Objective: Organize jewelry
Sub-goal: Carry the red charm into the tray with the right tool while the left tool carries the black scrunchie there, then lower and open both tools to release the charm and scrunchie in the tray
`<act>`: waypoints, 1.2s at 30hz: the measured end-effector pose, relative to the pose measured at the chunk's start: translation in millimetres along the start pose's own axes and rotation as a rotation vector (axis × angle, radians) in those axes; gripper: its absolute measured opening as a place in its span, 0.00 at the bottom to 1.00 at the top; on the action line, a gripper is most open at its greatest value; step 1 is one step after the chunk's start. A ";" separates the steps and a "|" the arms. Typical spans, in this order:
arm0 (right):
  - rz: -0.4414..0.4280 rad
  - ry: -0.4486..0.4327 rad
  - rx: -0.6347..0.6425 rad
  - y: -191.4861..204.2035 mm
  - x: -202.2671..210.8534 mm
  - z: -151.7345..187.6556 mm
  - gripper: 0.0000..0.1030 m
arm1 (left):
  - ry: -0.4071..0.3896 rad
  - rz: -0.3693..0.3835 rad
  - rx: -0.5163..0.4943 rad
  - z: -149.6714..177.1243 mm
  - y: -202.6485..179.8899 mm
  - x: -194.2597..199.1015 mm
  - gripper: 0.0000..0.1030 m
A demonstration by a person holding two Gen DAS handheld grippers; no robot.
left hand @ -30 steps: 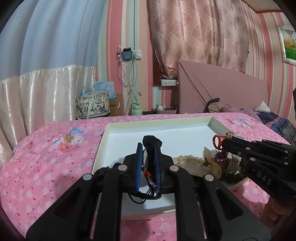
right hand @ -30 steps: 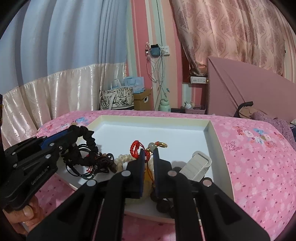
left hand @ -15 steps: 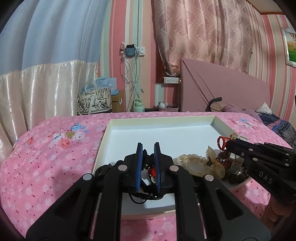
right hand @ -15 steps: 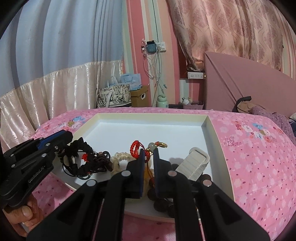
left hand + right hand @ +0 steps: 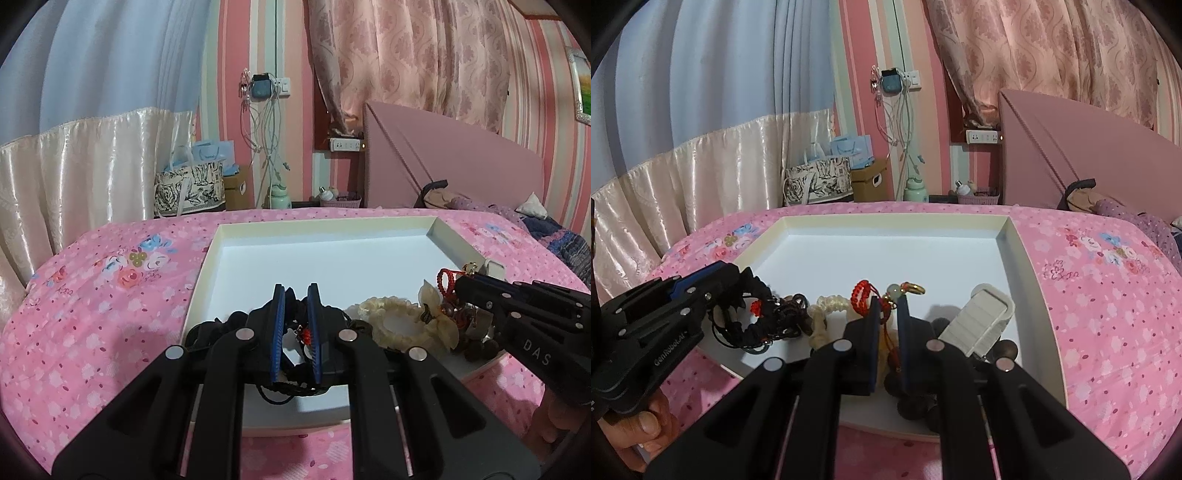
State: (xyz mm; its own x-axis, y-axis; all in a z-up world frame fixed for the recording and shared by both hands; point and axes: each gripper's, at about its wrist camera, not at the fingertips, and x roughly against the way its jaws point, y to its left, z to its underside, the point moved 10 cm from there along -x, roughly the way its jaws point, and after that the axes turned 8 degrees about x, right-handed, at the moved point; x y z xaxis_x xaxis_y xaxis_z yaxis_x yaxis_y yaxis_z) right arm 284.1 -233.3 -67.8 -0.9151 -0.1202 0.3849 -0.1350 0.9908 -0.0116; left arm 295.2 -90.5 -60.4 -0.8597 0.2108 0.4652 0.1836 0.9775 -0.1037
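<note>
A white tray (image 5: 325,254) lies on the pink bedspread, also in the right wrist view (image 5: 886,254). My left gripper (image 5: 295,299) is shut on a black braided bracelet (image 5: 757,317) with a red bead, low over the tray's near left part. My right gripper (image 5: 886,306) is shut on a red cord charm (image 5: 862,293) with a pale bead and gold ring; it also shows in the left wrist view (image 5: 447,278). A cream scrunchie (image 5: 395,317) lies between the grippers.
A white ribbed clip (image 5: 979,321) and dark wooden beads (image 5: 916,406) lie in the tray's near right corner. A pink headboard (image 5: 443,162) stands behind the bed. Bags (image 5: 192,188) and a bottle sit by the striped wall.
My left gripper has come down with the black bracelet, from held up above the tray to low on its floor. My right gripper has hardly moved.
</note>
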 end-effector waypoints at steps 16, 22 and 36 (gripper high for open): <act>0.009 0.044 -0.061 -13.8 -8.1 9.6 0.09 | 0.071 -0.008 0.012 11.2 1.4 -10.0 0.32; 0.012 0.044 -0.058 -13.8 -7.0 10.2 0.09 | 0.080 -0.006 0.024 11.8 3.6 -10.1 0.35; 0.013 0.039 -0.052 -12.8 -5.6 10.0 0.09 | 0.098 -0.009 0.047 15.0 6.6 -14.0 0.50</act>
State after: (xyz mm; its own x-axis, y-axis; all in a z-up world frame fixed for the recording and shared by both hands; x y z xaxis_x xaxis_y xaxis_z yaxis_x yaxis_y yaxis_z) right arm 287.1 -245.9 -79.0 -0.9010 -0.1053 0.4208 -0.1021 0.9943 0.0304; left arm 301.4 -87.0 -80.8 -0.8101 0.2039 0.5496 0.1516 0.9785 -0.1396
